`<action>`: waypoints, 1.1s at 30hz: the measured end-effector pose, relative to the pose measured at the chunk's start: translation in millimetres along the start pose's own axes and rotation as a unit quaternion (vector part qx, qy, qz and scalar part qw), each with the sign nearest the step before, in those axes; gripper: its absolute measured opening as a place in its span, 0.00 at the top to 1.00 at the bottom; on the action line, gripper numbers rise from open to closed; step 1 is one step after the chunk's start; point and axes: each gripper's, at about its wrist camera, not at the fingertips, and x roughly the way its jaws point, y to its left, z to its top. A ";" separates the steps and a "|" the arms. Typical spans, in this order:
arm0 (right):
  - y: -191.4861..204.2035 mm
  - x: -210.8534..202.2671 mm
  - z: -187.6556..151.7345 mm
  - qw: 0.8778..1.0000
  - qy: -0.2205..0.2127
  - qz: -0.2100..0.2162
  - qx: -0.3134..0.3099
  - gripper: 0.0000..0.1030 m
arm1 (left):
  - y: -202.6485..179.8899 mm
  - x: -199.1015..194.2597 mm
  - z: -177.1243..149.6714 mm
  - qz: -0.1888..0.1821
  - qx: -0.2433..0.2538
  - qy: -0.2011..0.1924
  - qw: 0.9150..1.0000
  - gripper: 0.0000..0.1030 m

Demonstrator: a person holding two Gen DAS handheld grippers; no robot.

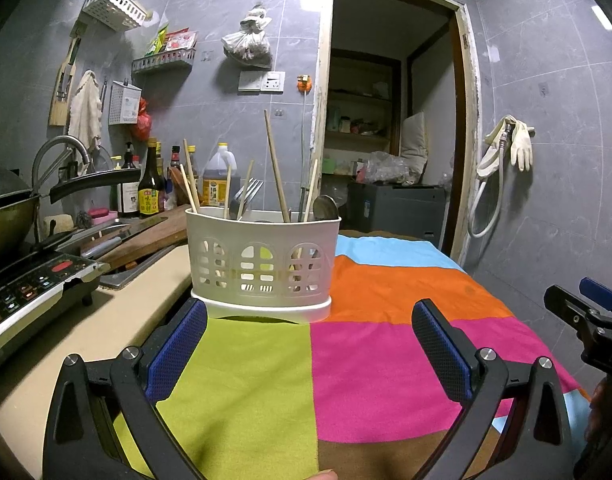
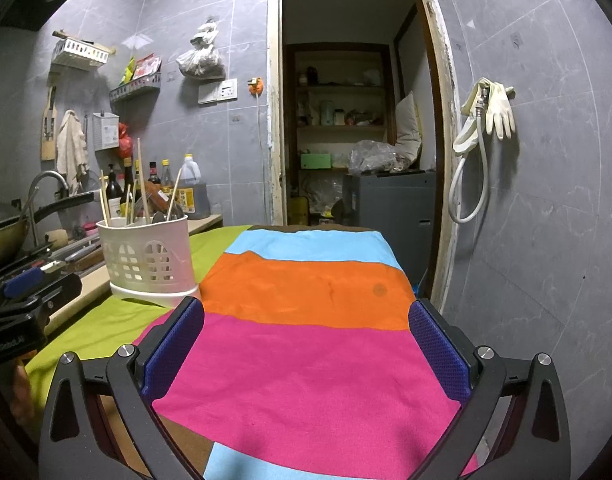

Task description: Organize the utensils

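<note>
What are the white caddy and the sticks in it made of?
The caddy looks like matte moulded plastic: thin walls with cut-out arched windows. The sticks seem bare wood or bamboo: pale tan and dull. A spoon beside them looks like metal, grey and shiny.

White lettering on the black body of the left tongs [image 2: 13, 312], seen low and left of the white utensil holder [image 2: 149, 256], looks like "GeoRobot.AI", partly blurred. The labels on the sauce bottles [image 1: 150, 184] behind that holder are too small to read.

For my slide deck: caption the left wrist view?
Open left gripper faces white utensil caddy of chopsticks on colorful cloth.
</note>
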 end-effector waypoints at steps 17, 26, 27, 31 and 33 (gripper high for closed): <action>-0.8 0.1 0.3 1.000 0.000 0.000 0.000 0.00 | 1.5 -0.6 1.2 0.002 -0.001 0.000 1.000 0.02; -0.5 -0.2 0.7 1.000 0.000 -0.001 -0.001 0.00 | 4.0 0.1 -0.2 0.001 -0.009 0.003 1.000 0.02; -0.9 0.2 0.8 1.000 0.000 0.000 0.000 0.00 | 3.6 0.5 -0.5 0.003 -0.008 0.003 1.000 0.02; -0.3 0.2 0.5 1.000 -0.001 0.000 0.001 0.00 | 4.0 0.4 -0.8 0.003 -0.007 0.002 1.000 0.02; -0.3 -0.1 0.1 1.000 -0.001 0.000 0.001 0.00 | 4.7 0.2 -0.7 0.003 -0.006 0.003 1.000 0.02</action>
